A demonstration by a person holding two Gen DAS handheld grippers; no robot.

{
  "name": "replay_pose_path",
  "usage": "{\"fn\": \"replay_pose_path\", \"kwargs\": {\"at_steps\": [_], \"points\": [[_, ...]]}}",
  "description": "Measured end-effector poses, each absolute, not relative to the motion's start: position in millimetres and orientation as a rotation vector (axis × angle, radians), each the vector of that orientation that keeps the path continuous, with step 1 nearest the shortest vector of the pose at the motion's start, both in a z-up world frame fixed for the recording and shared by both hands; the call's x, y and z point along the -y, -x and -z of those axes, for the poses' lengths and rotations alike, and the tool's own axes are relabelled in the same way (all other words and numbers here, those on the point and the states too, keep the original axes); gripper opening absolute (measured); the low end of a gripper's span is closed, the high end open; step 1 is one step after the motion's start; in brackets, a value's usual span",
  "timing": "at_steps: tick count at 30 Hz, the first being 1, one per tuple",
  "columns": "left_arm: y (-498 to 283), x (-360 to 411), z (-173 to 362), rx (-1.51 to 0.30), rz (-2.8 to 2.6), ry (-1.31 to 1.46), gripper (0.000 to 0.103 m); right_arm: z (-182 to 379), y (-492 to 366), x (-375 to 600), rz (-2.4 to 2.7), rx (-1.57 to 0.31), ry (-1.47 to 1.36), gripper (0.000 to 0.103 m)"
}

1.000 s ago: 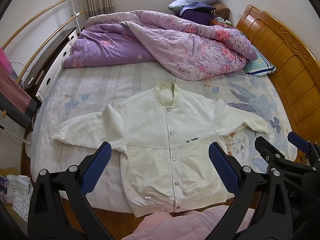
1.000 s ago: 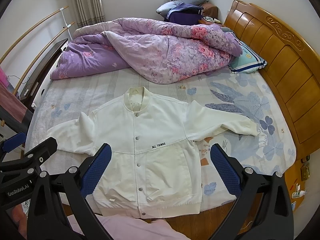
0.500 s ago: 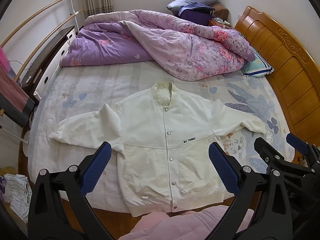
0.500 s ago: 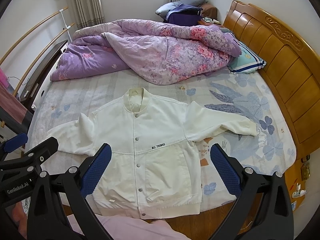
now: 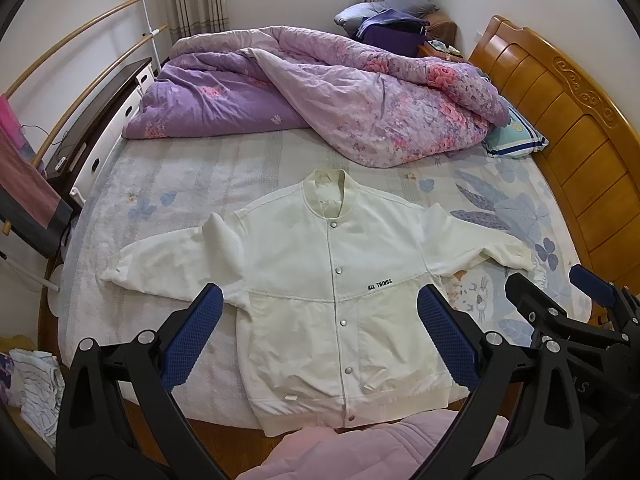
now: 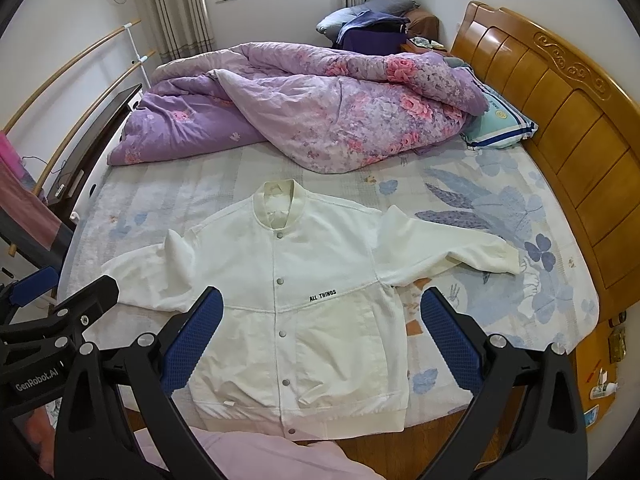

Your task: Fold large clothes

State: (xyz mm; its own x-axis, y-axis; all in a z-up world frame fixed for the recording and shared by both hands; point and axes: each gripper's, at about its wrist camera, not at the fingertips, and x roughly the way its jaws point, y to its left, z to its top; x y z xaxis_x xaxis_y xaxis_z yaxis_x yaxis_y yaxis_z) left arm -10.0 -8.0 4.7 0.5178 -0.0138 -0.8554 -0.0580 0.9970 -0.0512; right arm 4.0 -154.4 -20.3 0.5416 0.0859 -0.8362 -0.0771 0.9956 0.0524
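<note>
A white snap-button jacket [image 5: 320, 280] lies flat, front up, on the bed, collar away from me, both sleeves spread out sideways. It also shows in the right wrist view [image 6: 292, 304]. Its hem hangs at the bed's near edge. My left gripper [image 5: 320, 336] is open and empty, held above the jacket's lower half. My right gripper [image 6: 320, 336] is open and empty, also above the lower half. The right gripper shows at the right of the left wrist view [image 5: 560, 312]; the left gripper shows at the left of the right wrist view [image 6: 52, 320].
A crumpled purple floral quilt [image 5: 328, 92] fills the far half of the bed. A wooden headboard [image 5: 568, 120] stands on the right, a pillow [image 5: 516, 136] beside it. A clothes rail [image 5: 76, 64] and dark cabinet stand left. A pink garment [image 5: 368, 452] is at the bottom edge.
Both grippers have drifted slightly back and up, so the jacket sits a little smaller and higher in view. The jacket has not moved.
</note>
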Motion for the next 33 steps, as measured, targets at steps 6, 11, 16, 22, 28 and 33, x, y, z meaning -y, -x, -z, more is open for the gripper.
{"fn": "replay_pose_path", "kwargs": {"at_steps": [6,11,16,22,28,33], "points": [[8.0,8.3,-7.2,-1.013,-0.042,0.075,0.098,16.3,-6.0,152.5,-0.105,-0.981,0.003,0.096],[7.1,8.5,-8.6,-1.014,-0.043,0.076,0.098,16.0,-11.4,152.0,-0.113,-0.985,0.013,0.096],[5.5,7.5,-10.7,-1.010,-0.029,0.088,0.098,16.6,-14.2,151.4,-0.120,-0.991,0.018,0.096],[2.4,8.9,-10.1,-1.019,-0.032,0.093,0.098,18.6,-15.9,152.8,-0.124,-1.003,0.014,0.096],[1.1,12.1,-6.1,-1.034,-0.036,0.094,0.098,20.9,-17.7,156.3,-0.130,-1.013,0.016,0.096],[2.8,9.0,-1.4,-1.052,-0.035,0.116,0.098,25.2,-19.5,158.0,-0.152,-1.028,0.007,0.096]]}}
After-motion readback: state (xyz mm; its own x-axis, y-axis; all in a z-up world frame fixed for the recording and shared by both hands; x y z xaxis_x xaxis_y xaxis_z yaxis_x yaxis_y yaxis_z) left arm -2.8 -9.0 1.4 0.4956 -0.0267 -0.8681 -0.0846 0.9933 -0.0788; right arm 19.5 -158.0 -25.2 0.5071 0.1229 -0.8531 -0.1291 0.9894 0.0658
